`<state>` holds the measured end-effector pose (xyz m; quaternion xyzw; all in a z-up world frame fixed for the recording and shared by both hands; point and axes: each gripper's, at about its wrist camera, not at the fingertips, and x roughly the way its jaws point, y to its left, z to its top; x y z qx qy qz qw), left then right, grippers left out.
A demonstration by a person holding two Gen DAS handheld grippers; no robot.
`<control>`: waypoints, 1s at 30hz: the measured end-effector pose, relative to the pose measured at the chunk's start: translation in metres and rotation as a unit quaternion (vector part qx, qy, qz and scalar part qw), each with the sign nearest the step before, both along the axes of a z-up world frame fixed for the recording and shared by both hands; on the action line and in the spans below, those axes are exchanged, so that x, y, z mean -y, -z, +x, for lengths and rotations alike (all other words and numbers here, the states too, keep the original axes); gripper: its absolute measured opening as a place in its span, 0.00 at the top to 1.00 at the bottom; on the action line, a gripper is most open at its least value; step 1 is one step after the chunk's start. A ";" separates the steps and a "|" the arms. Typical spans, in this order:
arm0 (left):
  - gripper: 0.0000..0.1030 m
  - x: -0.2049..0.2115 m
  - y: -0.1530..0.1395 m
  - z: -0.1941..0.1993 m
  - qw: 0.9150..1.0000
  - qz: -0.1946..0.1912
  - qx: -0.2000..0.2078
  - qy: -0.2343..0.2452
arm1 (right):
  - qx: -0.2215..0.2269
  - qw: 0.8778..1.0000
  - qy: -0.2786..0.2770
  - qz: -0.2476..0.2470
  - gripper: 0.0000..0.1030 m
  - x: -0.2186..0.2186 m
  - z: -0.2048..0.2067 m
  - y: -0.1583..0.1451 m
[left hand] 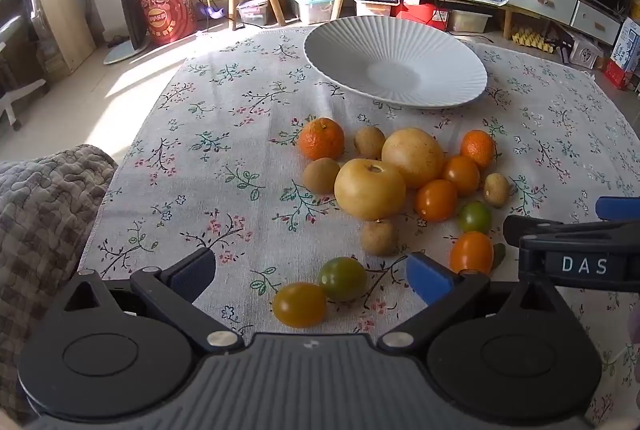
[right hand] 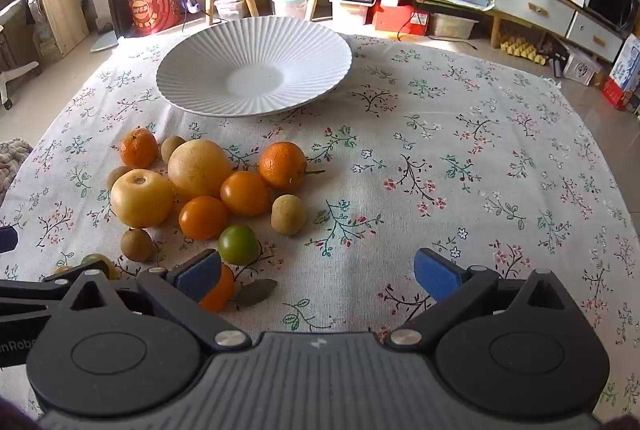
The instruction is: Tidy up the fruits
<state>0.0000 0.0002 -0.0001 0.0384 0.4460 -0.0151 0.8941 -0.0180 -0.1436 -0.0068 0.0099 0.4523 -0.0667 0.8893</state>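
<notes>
My left claw (left hand: 310, 272) and right claw (right hand: 318, 274) gape wide, empty. "DAS" marks one arm. Smooth round fruits (left hand: 370, 188) cluster mid-counter (right hand: 440, 150) on floral cloth, before the ribbed white plate (right hand: 256, 70).

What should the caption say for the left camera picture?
Open left gripper hovers over loose fruit beside an empty white plate.

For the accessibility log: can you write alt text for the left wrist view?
The open left hand-held gripper hovers over a floral tablecloth, a green tomato and a yellow tomato between its fingers. Beyond lies a pile of fruit, then an empty white ribbed plate.
</notes>
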 end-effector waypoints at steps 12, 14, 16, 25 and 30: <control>0.09 0.002 0.007 0.000 1.000 0.009 0.001 -0.013 | -0.007 1.000 -0.001 0.002 0.00 0.003 0.001 0.004; 0.09 -0.001 0.002 0.001 1.000 0.006 -0.002 -0.008 | -0.012 1.000 0.002 -0.002 0.00 -0.003 0.002 0.000; 0.09 -0.002 0.002 0.001 1.000 0.005 -0.002 -0.008 | -0.013 1.000 0.001 -0.004 0.00 -0.004 0.001 0.000; 0.09 -0.003 0.003 0.001 1.000 0.005 -0.003 -0.007 | -0.015 1.000 0.001 -0.003 0.00 -0.004 0.001 0.001; 0.09 -0.004 0.004 0.000 1.000 0.004 -0.004 -0.007 | -0.016 1.000 0.000 -0.003 0.00 -0.004 0.001 0.001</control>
